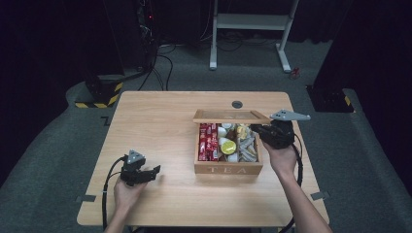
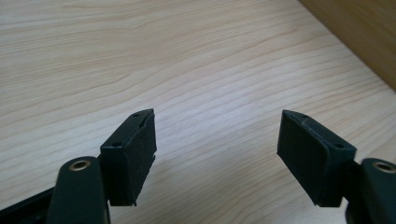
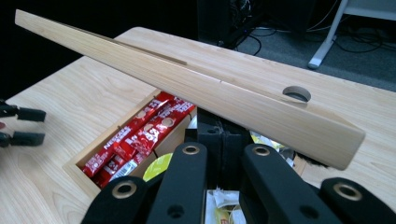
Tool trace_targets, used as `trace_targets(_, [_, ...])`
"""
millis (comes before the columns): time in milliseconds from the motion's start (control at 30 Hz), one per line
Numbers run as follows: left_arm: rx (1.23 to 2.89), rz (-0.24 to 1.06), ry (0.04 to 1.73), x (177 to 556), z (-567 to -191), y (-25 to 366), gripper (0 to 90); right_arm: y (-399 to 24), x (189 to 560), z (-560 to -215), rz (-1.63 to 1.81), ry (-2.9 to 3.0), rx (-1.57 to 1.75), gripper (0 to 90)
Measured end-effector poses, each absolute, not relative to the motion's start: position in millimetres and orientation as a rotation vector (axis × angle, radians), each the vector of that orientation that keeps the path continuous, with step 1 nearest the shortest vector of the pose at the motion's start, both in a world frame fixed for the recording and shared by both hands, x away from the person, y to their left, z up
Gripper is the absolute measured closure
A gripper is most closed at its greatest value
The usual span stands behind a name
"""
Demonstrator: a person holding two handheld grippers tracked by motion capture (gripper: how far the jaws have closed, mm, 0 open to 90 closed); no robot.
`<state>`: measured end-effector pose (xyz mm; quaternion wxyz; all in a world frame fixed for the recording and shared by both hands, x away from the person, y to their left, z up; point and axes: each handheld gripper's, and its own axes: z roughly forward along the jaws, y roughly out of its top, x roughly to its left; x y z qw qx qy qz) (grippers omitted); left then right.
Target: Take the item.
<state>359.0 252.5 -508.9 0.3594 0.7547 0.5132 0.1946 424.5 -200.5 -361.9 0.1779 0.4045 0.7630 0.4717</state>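
- While the light wooden desk (image 1: 160, 121) holds an open wooden box marked TEA (image 1: 228, 167), its lid (image 3: 196, 84) lifted, toward 3 o'clock, the right tool (image 1: 256, 128) grips that lid's edge.
- Left tool (image 1: 154, 171), near 8 o'clock, rests with jaws spread wide, empty.
- Red packets (image 3: 140, 135) fill the box's left compartment.

Right gripper tips: your right gripper (image 3: 219, 140) had its jaw ends hidden behind the raised lid (image 3: 196, 84) in the right gripper view.
Box contents: the tea box (image 1: 228, 168) held items too small to identify at frame centre.
Your forearms: cut off at the bottom edge, high view.
Lid's left end: ran against dark background, upper left.
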Motion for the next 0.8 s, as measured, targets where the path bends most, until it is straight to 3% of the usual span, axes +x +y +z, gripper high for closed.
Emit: trace_targets(800, [2.034, 0.371, 1.012, 378, -469, 187, 33.1, -200, 436, -350, 1.335, 2.151, 1.143, 89.4])
